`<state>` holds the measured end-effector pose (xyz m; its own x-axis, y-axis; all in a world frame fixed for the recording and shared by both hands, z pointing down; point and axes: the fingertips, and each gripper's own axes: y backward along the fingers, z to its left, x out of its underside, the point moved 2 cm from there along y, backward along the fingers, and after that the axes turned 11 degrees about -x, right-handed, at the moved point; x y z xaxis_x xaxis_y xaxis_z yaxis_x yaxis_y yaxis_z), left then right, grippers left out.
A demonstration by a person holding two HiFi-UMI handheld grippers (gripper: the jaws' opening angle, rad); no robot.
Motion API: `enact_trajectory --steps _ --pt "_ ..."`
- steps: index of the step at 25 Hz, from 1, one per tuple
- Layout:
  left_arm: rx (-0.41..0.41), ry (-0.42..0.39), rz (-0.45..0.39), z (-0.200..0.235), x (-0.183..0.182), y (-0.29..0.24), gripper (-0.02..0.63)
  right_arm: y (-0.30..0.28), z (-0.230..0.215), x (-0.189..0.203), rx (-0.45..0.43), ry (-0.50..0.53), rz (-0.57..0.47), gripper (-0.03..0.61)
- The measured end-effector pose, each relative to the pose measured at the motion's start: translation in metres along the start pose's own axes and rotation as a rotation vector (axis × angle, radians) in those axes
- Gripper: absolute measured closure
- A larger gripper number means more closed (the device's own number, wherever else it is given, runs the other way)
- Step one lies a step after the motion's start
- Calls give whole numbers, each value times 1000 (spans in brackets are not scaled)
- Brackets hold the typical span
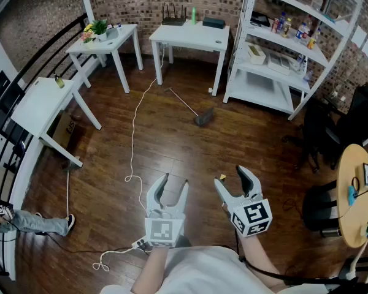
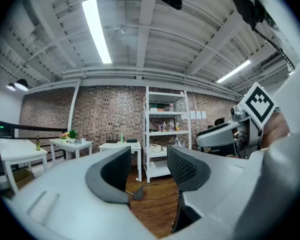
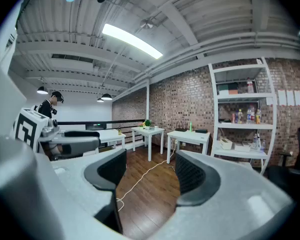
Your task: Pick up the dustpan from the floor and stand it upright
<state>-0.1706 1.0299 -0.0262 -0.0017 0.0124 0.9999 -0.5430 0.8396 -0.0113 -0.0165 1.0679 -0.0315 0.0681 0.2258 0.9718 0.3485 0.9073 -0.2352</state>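
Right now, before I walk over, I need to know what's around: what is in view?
dustpan: one, dark grey, lying on floor, centre
tables: three, white, left side and back
shelf unit: one, white, back right
cable: one, white, across floor
round table: one, wooden, right edge
chairs: black, count unclear, near round table
person's leg: one, blue jeans, left edge
left gripper: one, white, jaws open, empty
right gripper: one, white, jaws open, empty

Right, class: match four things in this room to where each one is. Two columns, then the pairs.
Things
1 dustpan
2 potted plant
3 bottles
4 white cable

Places
A on the shelf unit
B snaking in a long line across the floor
C on the small white table at far left
D lying down, handle on the boards

Pairs: 1-D, 2-C, 3-A, 4-B
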Motion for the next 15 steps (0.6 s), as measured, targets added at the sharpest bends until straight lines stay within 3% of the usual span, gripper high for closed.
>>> enact_trajectory --steps 3,7,15 --pt "1 23 8 41 -2 -28 373 -57 18 -30 -25 42 -42 285" --pt "-31 20 26 89 2 -75 373 -118 9 -47 -17 37 -52 298" --pt "-81 19 82 148 28 -187 379 -240 -78 -46 -1 -32 -55 308"
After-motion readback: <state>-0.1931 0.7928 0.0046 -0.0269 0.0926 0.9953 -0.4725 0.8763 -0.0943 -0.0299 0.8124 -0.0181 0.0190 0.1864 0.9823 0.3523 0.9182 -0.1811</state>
